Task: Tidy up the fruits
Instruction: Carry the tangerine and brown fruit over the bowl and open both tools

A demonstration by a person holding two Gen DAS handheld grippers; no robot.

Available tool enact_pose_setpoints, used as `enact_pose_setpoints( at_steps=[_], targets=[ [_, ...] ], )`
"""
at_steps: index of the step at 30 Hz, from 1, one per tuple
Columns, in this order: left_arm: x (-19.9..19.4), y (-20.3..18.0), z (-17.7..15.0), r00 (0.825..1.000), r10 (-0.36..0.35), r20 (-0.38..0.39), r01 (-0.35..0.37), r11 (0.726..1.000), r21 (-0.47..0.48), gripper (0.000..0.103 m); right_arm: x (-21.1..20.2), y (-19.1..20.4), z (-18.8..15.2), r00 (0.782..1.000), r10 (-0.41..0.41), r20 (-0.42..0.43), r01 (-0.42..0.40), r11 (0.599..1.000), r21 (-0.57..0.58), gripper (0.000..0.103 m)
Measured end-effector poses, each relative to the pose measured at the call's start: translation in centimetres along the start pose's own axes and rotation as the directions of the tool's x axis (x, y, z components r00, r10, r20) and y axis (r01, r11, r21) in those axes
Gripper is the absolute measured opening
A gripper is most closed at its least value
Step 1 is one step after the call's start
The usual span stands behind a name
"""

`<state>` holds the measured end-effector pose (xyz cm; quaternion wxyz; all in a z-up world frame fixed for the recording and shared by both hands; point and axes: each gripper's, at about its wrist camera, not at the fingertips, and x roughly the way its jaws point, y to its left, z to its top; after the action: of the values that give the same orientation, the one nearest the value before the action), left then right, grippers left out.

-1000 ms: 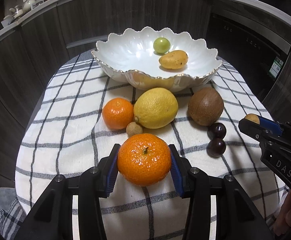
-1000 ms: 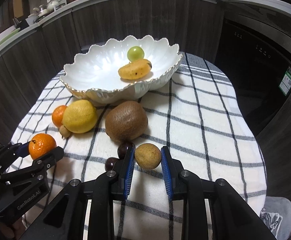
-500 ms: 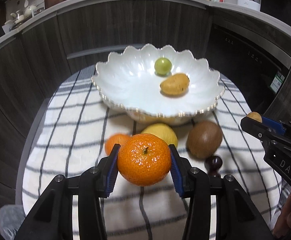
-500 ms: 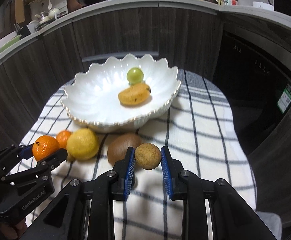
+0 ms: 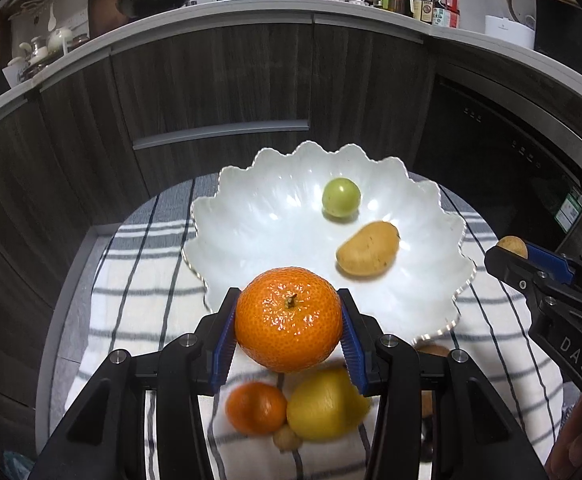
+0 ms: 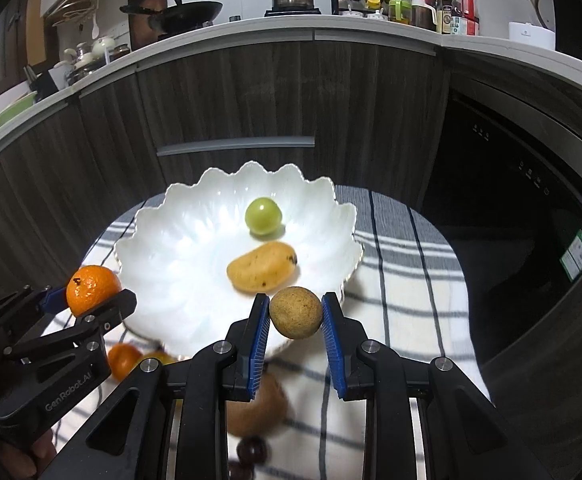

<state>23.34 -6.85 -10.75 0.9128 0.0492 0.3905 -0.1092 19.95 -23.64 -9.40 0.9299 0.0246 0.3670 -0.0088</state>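
**Both claws loaded, held above the near rim of the bowl**

Left gripper (image 5: 289,334): blue pads clamped on either side of a mandarin (image 5: 288,319), stem facing the camera. Fruit is clear of the cloth and sits in front of the near-left rim of the scalloped white bowl (image 5: 227,236). From the right wrist view the same gripper (image 6: 91,300) appears at far left, just beside the bowl's left edge, mandarin (image 6: 92,289) between its fingers.

Below that claw, on the checked cloth (image 5: 139,264), blurred: a second, smaller mandarin (image 5: 256,407), a lemon (image 5: 325,403) touching it on the right, and a small tan fruit (image 5: 288,438) in front of the gap between them.

Bowl contents, left to right in the left wrist view: green round fruit (image 5: 340,197) toward the far side, small yellow mango (image 5: 367,248) nearer and to its right. The two are apart.

Right gripper (image 6: 295,314): jaws narrow, pressed on a round brown-tan fruit (image 6: 295,312), held over the bowl's near rim (image 6: 349,216), right of centre. Beneath it, on the cloth, a kiwi (image 6: 257,410) and two dark cherries (image 6: 253,450), all blurred. In the left wrist view this gripper (image 5: 517,254) enters from the right edge, level with the bowl's right rim.
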Motion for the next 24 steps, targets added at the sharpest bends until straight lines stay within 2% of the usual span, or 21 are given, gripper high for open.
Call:
enact_pose_setpoints(
  at_steps=[9,19,20,21,22,23,24],
  targets=[
    [3.4,0.7,1.5,0.999,0.019,-0.032,-0.019,1.000,0.002,0.046,3.7,0.0,1.6,0.999,-0.007,-0.035,0.008,1.000,0.010,0.028],
    [5.5,0.5,1.9,0.997,0.015,-0.078,-0.015,1.000,-0.003,0.047,6.1,0.1,1.6,0.996,0.014,-0.092,-0.013,1.000,0.012,0.028],
    [5.5,0.5,1.8,0.997,0.014,-0.082,-0.014,1.000,-0.004,0.047,6.1,0.0,1.6,0.995,0.018,-0.095,-0.017,1.000,0.014,0.028],
    [5.4,0.5,1.8,0.997,0.016,-0.079,-0.016,1.000,-0.002,0.052,6.1,0.0,1.5,0.995,0.025,-0.096,-0.024,1.000,0.017,0.028],
    [5.2,0.5,1.8,0.997,0.025,-0.071,-0.025,1.000,0.000,0.062,6.0,0.0,1.5,0.995,0.030,-0.094,-0.028,0.999,0.017,0.032],
    [4.9,0.5,1.9,0.998,0.035,-0.059,-0.035,0.999,0.000,0.068,5.9,0.0,1.5,0.996,0.024,-0.090,-0.022,1.000,0.014,0.046],
    [4.6,0.5,1.9,0.998,0.039,-0.049,-0.039,0.999,-0.002,0.075,5.6,0.0,1.5,0.997,0.011,-0.079,-0.010,1.000,0.012,0.055]
  ],
)
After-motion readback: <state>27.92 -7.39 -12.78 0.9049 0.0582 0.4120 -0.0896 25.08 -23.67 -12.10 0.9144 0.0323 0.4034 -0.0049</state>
